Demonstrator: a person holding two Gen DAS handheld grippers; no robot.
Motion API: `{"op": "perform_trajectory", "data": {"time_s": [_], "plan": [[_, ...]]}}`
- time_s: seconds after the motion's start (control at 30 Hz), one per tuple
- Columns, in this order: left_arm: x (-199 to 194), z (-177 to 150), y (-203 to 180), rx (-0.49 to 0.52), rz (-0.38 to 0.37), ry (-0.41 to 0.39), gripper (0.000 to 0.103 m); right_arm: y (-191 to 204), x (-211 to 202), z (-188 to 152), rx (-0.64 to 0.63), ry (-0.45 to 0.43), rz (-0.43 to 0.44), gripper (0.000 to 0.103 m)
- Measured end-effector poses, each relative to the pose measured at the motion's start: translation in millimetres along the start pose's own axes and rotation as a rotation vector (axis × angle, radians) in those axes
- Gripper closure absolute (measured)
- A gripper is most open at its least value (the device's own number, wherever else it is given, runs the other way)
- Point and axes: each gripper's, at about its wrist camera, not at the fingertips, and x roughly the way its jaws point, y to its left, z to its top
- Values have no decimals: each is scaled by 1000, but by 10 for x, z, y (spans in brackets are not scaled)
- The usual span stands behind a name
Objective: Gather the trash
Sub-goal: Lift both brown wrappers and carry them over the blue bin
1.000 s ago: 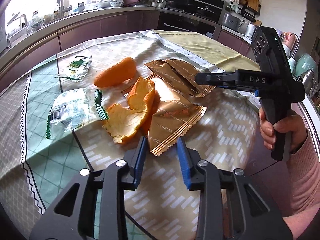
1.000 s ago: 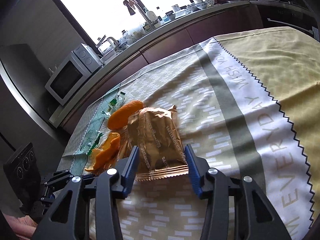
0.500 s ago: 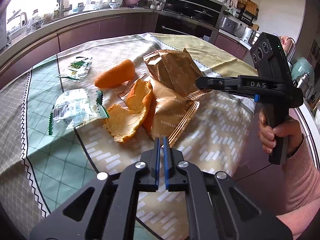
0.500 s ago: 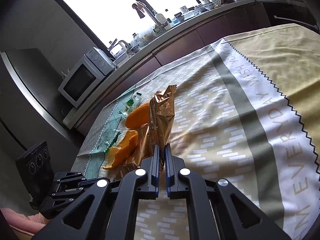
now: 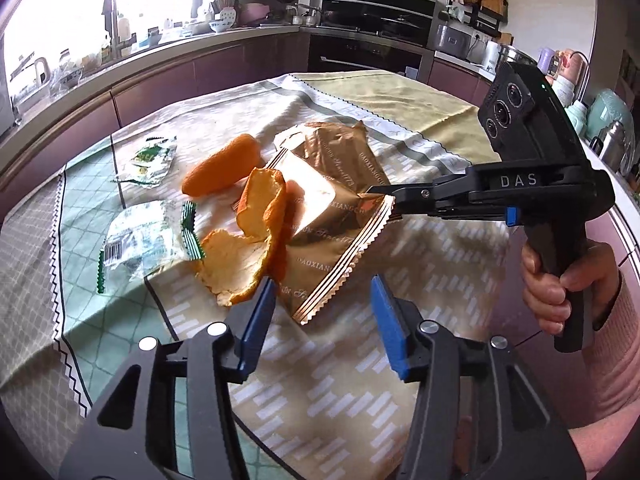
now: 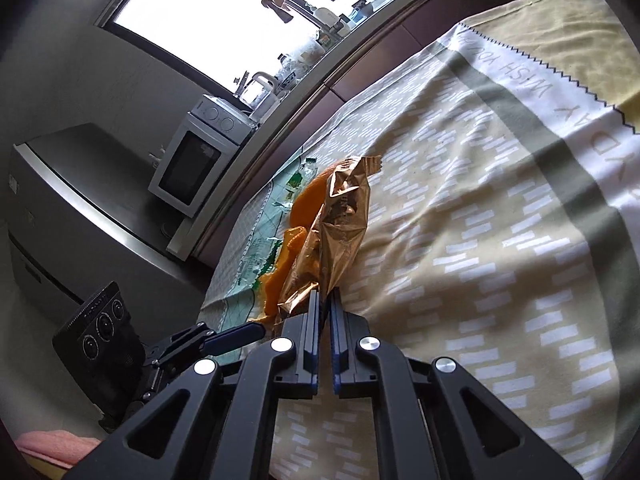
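Gold snack wrappers (image 5: 340, 192) lie piled at the middle of the table beside curled orange peel (image 5: 256, 240) and an orange piece (image 5: 220, 166). My right gripper (image 5: 374, 196) is shut on the edge of one gold wrapper (image 6: 340, 224) and lifts it. My left gripper (image 5: 322, 308) is open, just in front of another gold wrapper's (image 5: 320, 280) crimped corner and the peel. Two clear-and-green wrappers (image 5: 148, 236) (image 5: 150, 158) lie to the left.
The table wears a patterned cloth (image 5: 360, 380) in green, beige and yellow. A dark kitchen counter (image 5: 160, 68) with dishes runs behind it. A microwave (image 6: 196, 160) stands on a counter at the left of the right wrist view.
My left gripper shut half a second ago and has opened again. My right gripper closed on the gold wrapper and lifted it, tilting as it rose.
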Motion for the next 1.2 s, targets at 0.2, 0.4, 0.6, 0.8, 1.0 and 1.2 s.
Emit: {"op": "perform_trajectory", "data": {"time_s": [0.2, 0.4, 0.6, 0.8, 1.0, 1.2], "plan": [[68, 66, -21, 2, 21, 1, 81, 40, 38, -43, 15, -3, 29, 99], [-114, 81, 38, -25, -2, -57, 102, 105, -35, -30, -5, -22, 37, 99], [-456, 88, 206, -101, -43, -128, 102, 174, -138, -15, -34, -49, 21, 99], [-930, 30, 370, -139, -34, -210, 102, 402, -179, 66, -93, -65, 37, 99], [-1466, -134, 666, -185, 37, -271, 102, 781, 24, 111, -171, -31, 95, 99], [-1968, -549, 1212, -302, 178, -289, 102, 1274, 487, 92, -260, 66, 183, 99]]}}
